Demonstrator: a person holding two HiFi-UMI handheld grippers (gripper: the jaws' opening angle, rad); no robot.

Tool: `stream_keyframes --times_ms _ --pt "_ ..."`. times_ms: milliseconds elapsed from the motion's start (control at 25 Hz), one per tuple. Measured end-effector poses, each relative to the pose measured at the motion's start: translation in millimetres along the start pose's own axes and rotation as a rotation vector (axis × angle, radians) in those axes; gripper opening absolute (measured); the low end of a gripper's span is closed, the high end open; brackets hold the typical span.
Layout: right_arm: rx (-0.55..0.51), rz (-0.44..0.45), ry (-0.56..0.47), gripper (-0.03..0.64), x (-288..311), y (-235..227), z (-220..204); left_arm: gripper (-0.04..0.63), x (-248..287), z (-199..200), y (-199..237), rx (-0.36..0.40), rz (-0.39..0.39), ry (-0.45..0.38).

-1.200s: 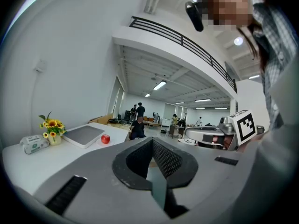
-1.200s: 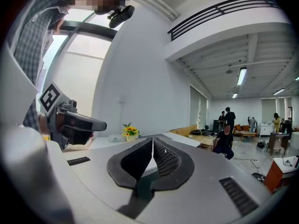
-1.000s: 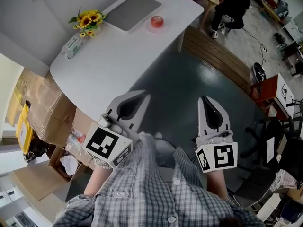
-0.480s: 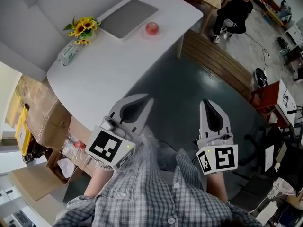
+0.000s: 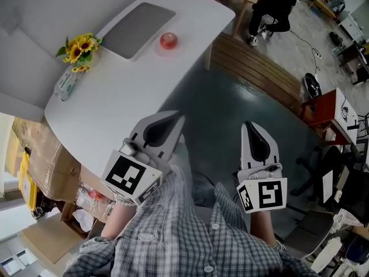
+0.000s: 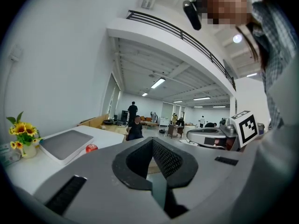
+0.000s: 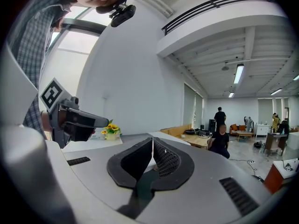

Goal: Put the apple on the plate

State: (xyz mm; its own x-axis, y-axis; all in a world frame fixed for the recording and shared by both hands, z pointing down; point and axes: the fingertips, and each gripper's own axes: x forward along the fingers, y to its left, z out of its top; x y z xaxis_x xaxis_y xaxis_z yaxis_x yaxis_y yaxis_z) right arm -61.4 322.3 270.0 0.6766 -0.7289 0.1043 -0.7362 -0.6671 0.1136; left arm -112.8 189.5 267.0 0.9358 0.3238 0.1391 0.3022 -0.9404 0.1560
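A red apple rests on the far part of a white table, just right of a grey rectangular mat. A faint pale ring shows around the apple; I cannot tell whether it is a plate. The apple also appears small and far off in the left gripper view, beside the grey mat. My left gripper and right gripper are held close to the person's body, well short of the table's far end. Both are shut, with nothing between the jaws.
Sunflowers and a small packet stand at the table's left end. Cardboard boxes lie below the table at left. A person in black crouches on the floor beyond a wooden platform. A red cabinet stands at right.
The head view has shifted, so the table and apple sit further left and higher in the picture. Both grippers stay shut and in nearly the same place near the body.
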Motion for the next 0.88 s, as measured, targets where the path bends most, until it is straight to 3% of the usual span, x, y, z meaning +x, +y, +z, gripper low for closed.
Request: stream_keyframes --times_ms 400,880 --pt "0.0 -0.003 0.039 0.026 113.6 -33.1 13.6 0.009 73.8 26.5 91.3 -0.016 -0.01 0.007" --pt "-0.042 0.115 0.067 0.025 233.4 -25.8 27.3 0.009 99.2 40.2 195.6 -0.07 0.108 -0.014"
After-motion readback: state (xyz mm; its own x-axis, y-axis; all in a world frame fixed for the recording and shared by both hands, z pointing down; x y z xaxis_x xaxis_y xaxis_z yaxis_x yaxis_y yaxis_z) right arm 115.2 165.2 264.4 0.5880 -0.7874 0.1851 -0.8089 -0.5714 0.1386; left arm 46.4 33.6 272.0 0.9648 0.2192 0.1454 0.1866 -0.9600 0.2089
